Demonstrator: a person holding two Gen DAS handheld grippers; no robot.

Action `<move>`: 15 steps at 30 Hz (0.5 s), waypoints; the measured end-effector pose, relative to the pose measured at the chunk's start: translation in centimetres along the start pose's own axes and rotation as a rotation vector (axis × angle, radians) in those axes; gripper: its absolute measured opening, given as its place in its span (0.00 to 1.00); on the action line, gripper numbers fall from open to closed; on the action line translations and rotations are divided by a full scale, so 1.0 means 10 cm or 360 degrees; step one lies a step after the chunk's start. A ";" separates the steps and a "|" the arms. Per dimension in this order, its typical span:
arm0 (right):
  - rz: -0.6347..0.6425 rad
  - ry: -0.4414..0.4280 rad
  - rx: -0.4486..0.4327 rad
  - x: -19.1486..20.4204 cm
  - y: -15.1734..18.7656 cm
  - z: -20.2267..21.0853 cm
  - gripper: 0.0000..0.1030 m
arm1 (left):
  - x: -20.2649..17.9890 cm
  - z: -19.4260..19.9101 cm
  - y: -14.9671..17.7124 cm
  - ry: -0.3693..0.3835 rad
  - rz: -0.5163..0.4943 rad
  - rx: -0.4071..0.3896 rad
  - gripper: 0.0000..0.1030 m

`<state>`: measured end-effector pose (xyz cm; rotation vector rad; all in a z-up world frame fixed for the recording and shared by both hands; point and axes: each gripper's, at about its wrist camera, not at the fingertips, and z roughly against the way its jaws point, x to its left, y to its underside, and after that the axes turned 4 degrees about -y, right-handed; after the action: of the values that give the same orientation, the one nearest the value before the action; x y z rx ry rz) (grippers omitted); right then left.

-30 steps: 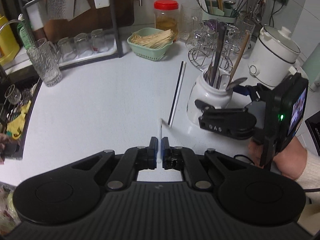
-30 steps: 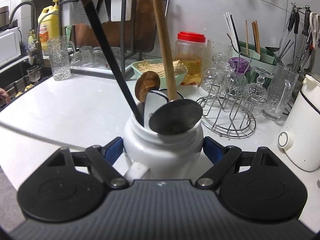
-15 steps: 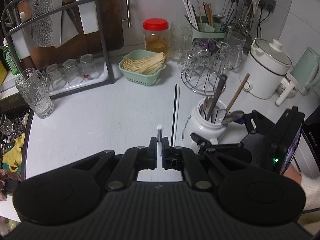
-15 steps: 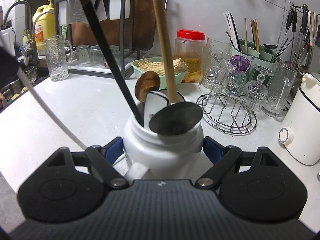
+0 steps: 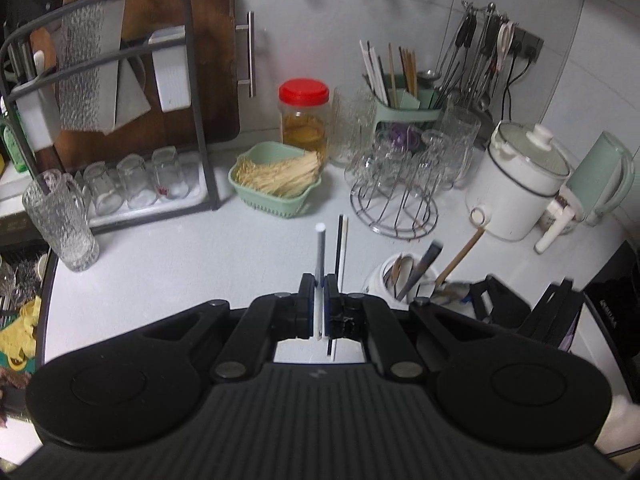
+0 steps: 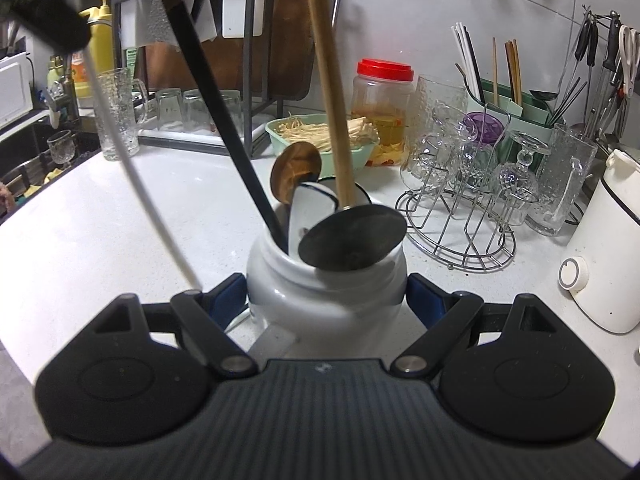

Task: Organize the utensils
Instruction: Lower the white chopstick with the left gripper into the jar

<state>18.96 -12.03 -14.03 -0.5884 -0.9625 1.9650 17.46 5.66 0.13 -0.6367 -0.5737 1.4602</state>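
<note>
Right hand-held gripper (image 6: 326,296) clasping white jar (image 6: 324,284), spoons inside

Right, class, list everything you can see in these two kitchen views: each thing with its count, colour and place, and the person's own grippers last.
White chopstick: one, white, clamped in the left gripper, above the counter.
Chopsticks on counter: two, one black and one white, side by side beside the jar.
Utensil jar: one, white, between the right gripper's fingers, holding spoons and long-handled utensils.
Basket: one, pale green, full of thin sticks, mid-counter.
Red-lidded jar: one, clear, by the wall.
Glass rack: one, metal wire, holding clear glasses.
Cooker: one, white, right.
Left gripper: black, shut.
Right gripper: black, around the jar.
</note>
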 end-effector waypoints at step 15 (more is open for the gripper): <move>0.0038 -0.0056 -0.0016 0.00 0.02 0.01 0.86 | -0.23 0.53 -0.76 0.0101 -0.0141 -0.0144 0.05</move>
<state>18.79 -12.17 -14.09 -0.5751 -0.9917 1.9987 19.08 3.56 9.26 -0.7178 -0.6136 1.3326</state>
